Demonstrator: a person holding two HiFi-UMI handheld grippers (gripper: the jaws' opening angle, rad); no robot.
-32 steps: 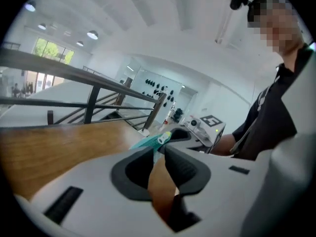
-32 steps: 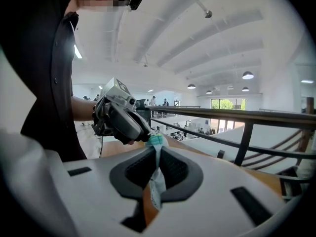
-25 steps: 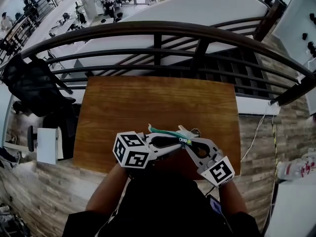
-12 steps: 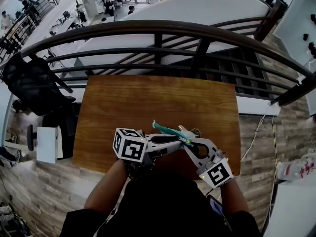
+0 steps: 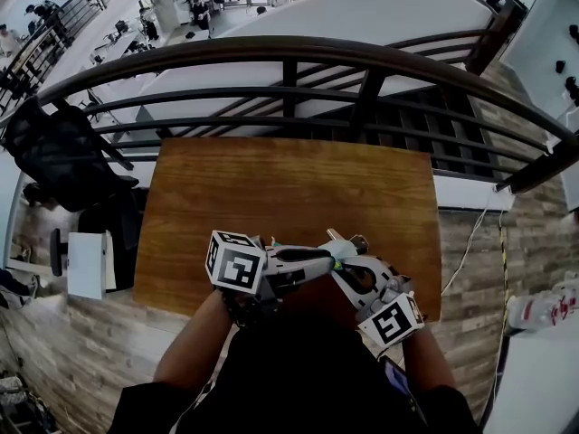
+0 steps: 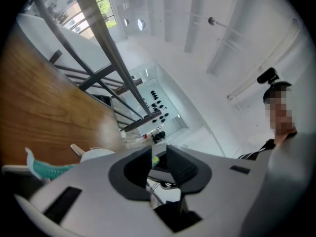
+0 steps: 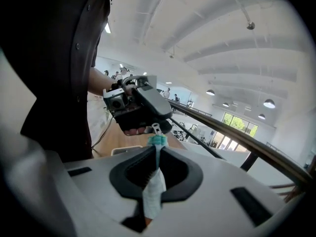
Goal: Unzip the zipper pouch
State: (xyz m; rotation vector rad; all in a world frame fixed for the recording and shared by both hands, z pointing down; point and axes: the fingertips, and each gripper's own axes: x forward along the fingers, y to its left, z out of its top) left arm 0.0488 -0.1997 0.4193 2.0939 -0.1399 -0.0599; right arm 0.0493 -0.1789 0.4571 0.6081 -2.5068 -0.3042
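Pouch (image 7: 154, 191) hangs clamped in my right tongs (image 7: 156, 151) over the near edge of the bench (image 5: 271, 188); left tongs (image 6: 159, 151), slightly apart, have just been closing around the zipper pull (image 6: 155, 160).

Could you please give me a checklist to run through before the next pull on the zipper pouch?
1. Right gripper jaws shut on the pouch fabric: ok.
2. Left gripper jaws, which have just been closing, gripping the small yellow-green piece between them: cannot tell; a gap shows.
3. Pouch held up off the wooden table: ok.
4. How far the pouch is unzipped: cannot tell; it is mostly hidden.
5. Both grippers meet tip to tip in the head view: ok.
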